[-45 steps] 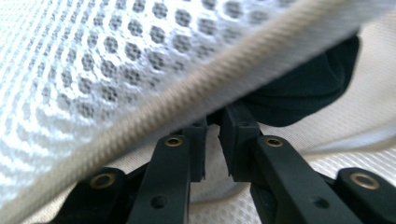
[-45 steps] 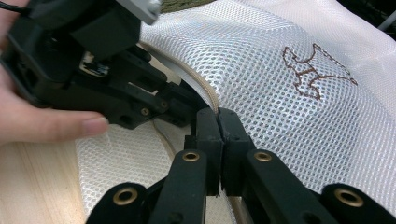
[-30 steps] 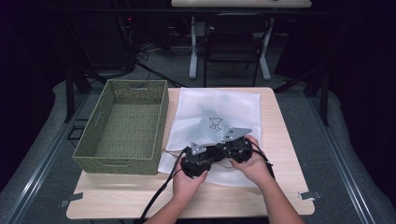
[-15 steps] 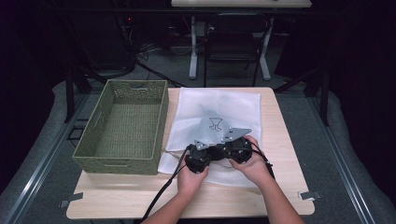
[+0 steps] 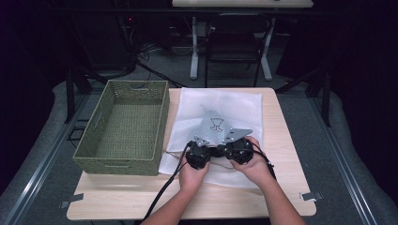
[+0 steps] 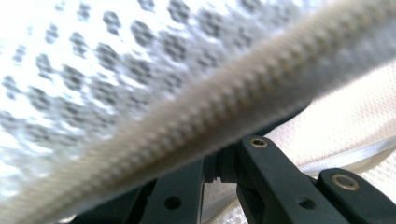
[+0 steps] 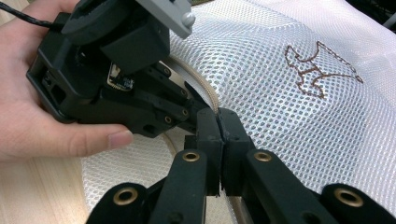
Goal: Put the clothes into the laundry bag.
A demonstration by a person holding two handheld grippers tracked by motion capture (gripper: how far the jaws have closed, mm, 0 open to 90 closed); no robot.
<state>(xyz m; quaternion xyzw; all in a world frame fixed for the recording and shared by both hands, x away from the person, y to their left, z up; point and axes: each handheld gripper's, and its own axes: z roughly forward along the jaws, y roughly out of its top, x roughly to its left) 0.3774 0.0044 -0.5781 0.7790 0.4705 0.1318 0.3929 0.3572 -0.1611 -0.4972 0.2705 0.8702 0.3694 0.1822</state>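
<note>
At lower centre of the high view, left tool [image 5: 202, 151] and right tool [image 5: 236, 146] meet tip to tip, both clamped on the drawstring [image 7: 205, 93] of the mesh bag [image 5: 220, 110], which stretches toward the upper frame.

Left gripper view: the drawstring cord [image 6: 224, 107] and mesh bag [image 6: 93, 60] lay too close to the lens and were blurred; the frame's edges cut the cord off at both ends. High view: both hands [image 5: 256, 166] covered the bag's near edge, and the grip points were hidden.
</note>
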